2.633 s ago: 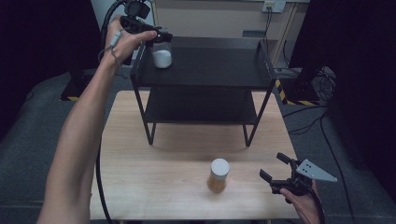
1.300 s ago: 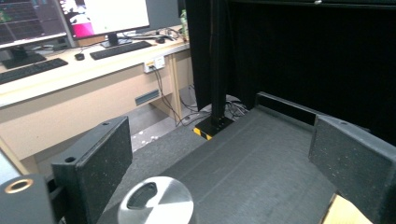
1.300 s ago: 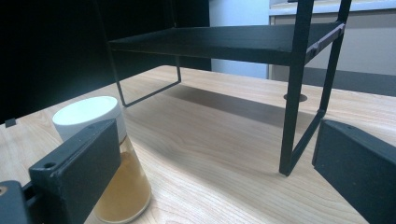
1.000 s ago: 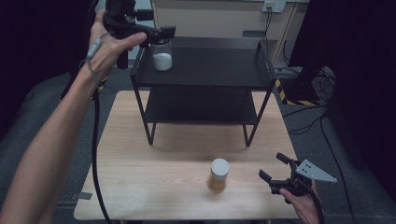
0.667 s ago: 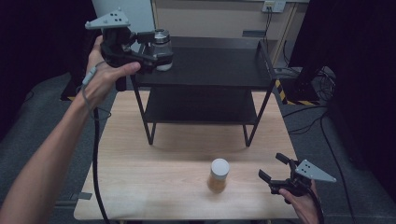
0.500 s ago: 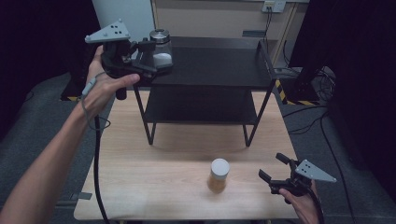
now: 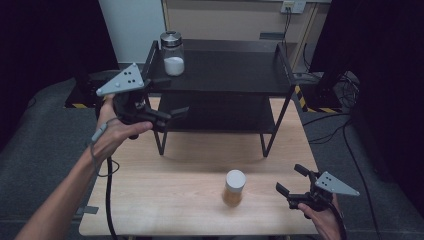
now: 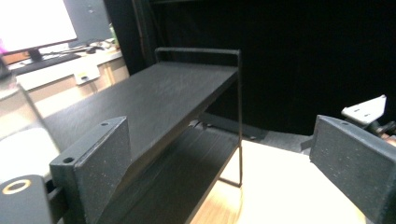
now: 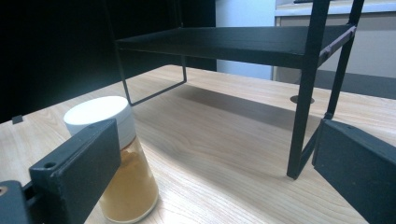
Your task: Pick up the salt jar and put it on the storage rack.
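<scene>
In the high view, the left gripper [image 7: 167, 102] has come away from the glass jar [image 7: 173, 53] it was gripping half a second ago: the jar with white powder now stands alone on the far left corner of the black shelf rack's [image 7: 225, 72] top board, and the gripper hangs nearer and lower, just left of the rack's left end. Its jaws stand wide apart with nothing between them, pointing right toward the rack. The jar is well apart from them, farther off and higher. The right gripper [image 7: 294, 183] has not moved; it sits at the near right of the wooden table [image 7: 165, 195], jaws spread and empty, aimed left at the white-capped jar [image 7: 234, 187] of amber contents, which stands near its tips but apart from them.

In the left gripper view, the two black jaws rise wide open and bare, framing the rack's [image 8: 154, 100] top board and lower board; the glass jar [image 8: 14, 119] shows as a blur at the left edge, outside the jaws. The other gripper's grey plate [image 8: 366, 108] shows far right.

In the right gripper view, the jaws stand wide open and hold nothing. The white-capped jar [image 9: 116, 163] stands upright on the table [image 9: 224, 154] just behind the left jaw, partly covered by it; whether they touch I cannot tell. The rack's leg [image 9: 306, 93] stands between the jaws, farther off
</scene>
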Motion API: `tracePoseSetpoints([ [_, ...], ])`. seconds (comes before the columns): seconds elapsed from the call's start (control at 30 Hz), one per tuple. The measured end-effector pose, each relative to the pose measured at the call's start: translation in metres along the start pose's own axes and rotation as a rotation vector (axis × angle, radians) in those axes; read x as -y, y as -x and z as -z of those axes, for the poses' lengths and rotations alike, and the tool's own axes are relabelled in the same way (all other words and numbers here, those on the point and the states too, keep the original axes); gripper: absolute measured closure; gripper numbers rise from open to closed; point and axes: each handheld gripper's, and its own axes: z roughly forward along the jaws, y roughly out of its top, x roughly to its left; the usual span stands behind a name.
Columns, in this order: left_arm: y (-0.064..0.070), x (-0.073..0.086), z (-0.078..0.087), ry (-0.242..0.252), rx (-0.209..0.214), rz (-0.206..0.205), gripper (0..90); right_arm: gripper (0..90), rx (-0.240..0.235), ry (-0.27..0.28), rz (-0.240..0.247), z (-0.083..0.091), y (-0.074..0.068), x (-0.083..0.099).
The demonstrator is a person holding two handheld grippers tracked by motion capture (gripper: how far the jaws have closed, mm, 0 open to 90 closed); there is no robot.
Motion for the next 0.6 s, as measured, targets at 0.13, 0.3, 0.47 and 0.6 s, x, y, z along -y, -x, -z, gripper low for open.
tracePoseSetpoints([
  [0.13,0.007,0.021,0.005,0.002,-0.027,0.011,4.7,1.6,-0.002,-0.003,0.004,0.0,-0.001,-0.001],
  [0.3,0.008,0.049,0.013,0.002,-0.054,0.053,4.6,1.6,0.0,-0.003,0.006,0.0,-0.002,-0.001],
  [0.47,0.01,0.075,0.022,-0.005,-0.089,0.074,4.6,1.9,-0.002,-0.005,0.012,0.0,-0.002,-0.001],
  [0.6,0.013,0.098,0.029,-0.015,-0.116,0.088,4.6,1.9,0.001,-0.004,0.011,0.0,-0.003,-0.001],
])
